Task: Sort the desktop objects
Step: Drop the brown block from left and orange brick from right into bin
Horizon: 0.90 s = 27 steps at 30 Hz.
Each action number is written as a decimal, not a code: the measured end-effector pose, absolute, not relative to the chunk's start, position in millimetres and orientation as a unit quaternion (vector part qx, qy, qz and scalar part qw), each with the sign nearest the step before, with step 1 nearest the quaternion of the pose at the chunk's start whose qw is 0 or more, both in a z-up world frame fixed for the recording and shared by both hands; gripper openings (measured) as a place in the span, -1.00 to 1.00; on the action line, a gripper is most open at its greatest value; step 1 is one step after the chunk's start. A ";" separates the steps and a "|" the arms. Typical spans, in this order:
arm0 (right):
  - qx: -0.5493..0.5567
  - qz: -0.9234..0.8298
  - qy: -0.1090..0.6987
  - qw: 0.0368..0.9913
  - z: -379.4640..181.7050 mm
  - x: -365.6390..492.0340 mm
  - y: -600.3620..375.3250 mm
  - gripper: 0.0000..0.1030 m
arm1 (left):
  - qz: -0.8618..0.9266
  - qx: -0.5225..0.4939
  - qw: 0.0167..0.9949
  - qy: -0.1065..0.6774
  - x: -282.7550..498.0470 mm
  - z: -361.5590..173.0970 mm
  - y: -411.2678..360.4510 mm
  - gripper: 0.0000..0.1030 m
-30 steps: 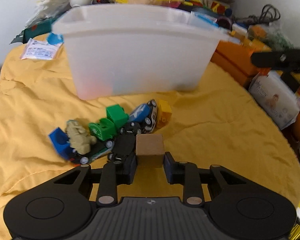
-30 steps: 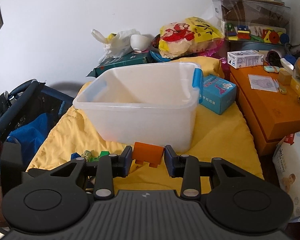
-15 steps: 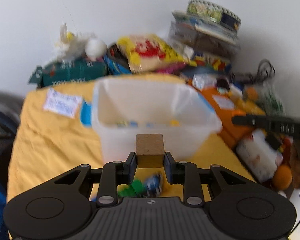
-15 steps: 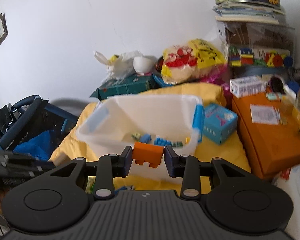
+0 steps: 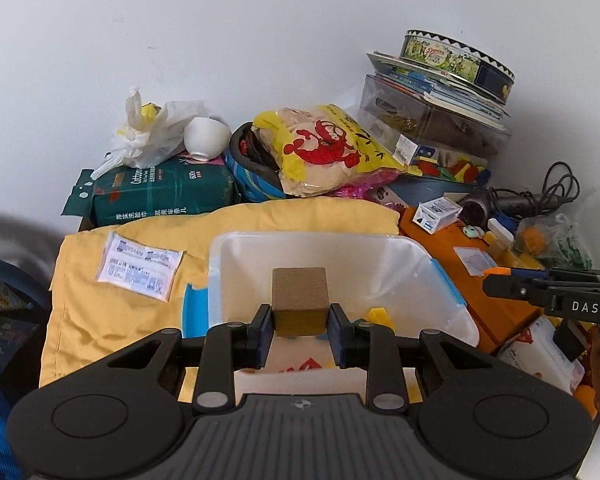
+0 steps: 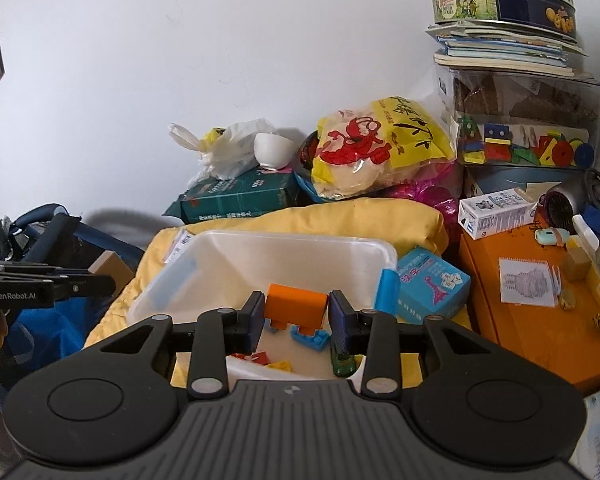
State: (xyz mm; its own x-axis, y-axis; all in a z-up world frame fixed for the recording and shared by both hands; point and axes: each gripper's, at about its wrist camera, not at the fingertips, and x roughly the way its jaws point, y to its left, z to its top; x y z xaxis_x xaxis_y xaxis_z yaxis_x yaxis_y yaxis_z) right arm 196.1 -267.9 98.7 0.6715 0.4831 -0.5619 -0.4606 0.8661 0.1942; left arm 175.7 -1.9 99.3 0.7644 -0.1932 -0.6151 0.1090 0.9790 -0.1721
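My left gripper [image 5: 300, 322] is shut on a plain wooden cube [image 5: 299, 300], held above the near side of a white translucent plastic bin [image 5: 236, 264] with blue handles. My right gripper [image 6: 295, 312] is shut on an orange toy brick [image 6: 294, 304] and hangs over the same bin [image 6: 204, 256] from its near side. Several small blocks lie on the bin floor, among them a blue brick [image 6: 310, 336] and a yellow piece [image 5: 378, 316]. The right gripper's tip [image 5: 540, 286] juts in at the right of the left wrist view, and the left one's tip [image 6: 48, 286] at the left of the right wrist view.
The bin stands on a yellow cloth [image 5: 112, 312]. Behind it are a green tissue pack [image 5: 160, 194], a white bowl [image 5: 206, 136], a yellow snack bag [image 5: 324, 148] and a stack topped by a cookie tin [image 6: 500, 2]. An orange box [image 6: 540, 316] and a blue carton [image 6: 432, 284] sit to the right.
Both grippers rose from table level to above the bin rim, each keeping its block. The loose toy pile seen earlier in the left wrist view dropped out of sight, and the bin's inside now shows.
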 end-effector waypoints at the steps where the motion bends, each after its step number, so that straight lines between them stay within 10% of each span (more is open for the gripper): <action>1: 0.016 0.257 0.315 0.913 98.3 200.1 -267.2 -0.26 | -0.081 -0.062 0.937 0.335 181.0 99.7 -3.3 -0.37; 10: 0.001 0.243 0.350 0.905 84.4 238.0 -254.3 -0.22 | -0.073 -0.049 0.930 0.356 215.3 94.6 -14.2 -0.16; 14: -0.012 0.228 0.353 0.907 77.4 248.5 -249.4 0.21 | -0.049 -0.028 0.931 0.362 213.7 83.6 -16.2 0.04; 27: -0.021 0.279 0.337 0.899 44.2 153.4 -254.7 0.21 | -0.058 -0.016 0.914 0.402 104.0 -4.4 10.4 0.04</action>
